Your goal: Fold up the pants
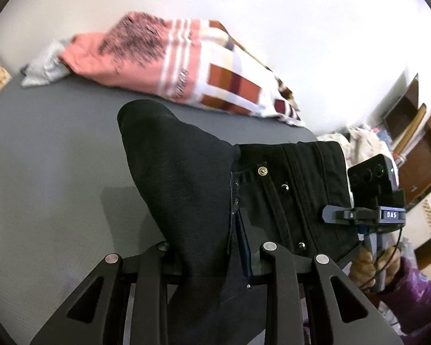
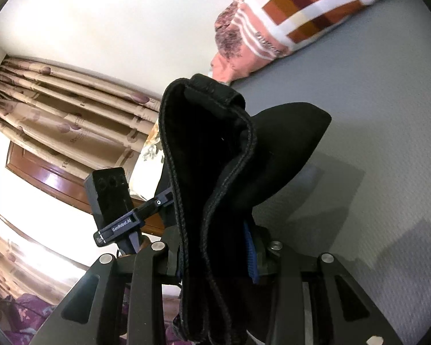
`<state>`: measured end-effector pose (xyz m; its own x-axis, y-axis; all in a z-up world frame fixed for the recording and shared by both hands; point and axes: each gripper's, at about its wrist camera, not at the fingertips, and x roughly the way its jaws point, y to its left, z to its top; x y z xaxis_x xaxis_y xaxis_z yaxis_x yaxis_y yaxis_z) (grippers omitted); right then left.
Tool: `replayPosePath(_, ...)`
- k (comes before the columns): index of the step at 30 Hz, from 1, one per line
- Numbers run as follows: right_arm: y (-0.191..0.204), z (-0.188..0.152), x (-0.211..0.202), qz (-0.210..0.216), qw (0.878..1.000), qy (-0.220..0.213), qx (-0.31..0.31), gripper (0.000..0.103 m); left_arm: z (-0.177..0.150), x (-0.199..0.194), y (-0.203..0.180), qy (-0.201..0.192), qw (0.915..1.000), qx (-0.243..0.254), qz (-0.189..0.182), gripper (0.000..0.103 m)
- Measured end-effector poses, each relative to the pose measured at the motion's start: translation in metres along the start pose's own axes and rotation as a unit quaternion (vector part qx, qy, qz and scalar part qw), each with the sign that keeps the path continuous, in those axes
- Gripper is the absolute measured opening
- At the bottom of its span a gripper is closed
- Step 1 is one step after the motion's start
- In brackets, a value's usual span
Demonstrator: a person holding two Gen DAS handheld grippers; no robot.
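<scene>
1. Left gripper: jaws closed on the black heavy-cotton pants, pinched near the open fly where a brass button and dark rivets show just beyond the jaws.
2. Right gripper: jaws clamped on a thick doubled band of the same pants, stitched waistband edges stacked and rising ahead of the jaws.
3. Pants held up between both grippers, above the flat grey bed surface, waistband stretched from one set of jaws toward the other; a lobe of cloth bulging forward past the left jaws; legs out of sight below.
4. Beyond the jaws, well apart: a bundle of pink, white and brown checked bedding against the pale wall.
5. To the right of the left jaws: the other handset gripped by a person's hand in a purple sleeve.
6. Risks, as judged:
   - Grip on several thick layers at the right likely uneven; inner layers could slide out under the garment's weight, leaving the waistband skewed.
   - Left pinch sits beside the open fly; a tug could splay the front and spoil seam alignment.
   - Unequal lift between hands could twist the hanging legs, so the fold lands crooked.
   - Lowering too near the bedding could drape cloth over it.
</scene>
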<state>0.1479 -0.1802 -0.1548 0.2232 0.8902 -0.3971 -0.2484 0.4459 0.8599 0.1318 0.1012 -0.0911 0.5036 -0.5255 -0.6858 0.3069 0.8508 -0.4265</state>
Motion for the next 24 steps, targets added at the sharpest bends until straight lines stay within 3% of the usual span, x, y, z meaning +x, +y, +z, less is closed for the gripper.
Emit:
replayPosePath(9, 0.018, 0.055, 0.071, 0.014, 1.0, 0.011, -0.019, 0.032, 0.04, -0.018, 0.054, -0.04, 0.9978, 0.007, 0.052, 0.027)
replayPosePath(24, 0.007, 0.129, 0.159, 0.027, 0.999, 0.015, -0.009, 0.032, 0.101, 0.001, 0.128, -0.068, 0.9924, 0.015, 0.102, 0.027)
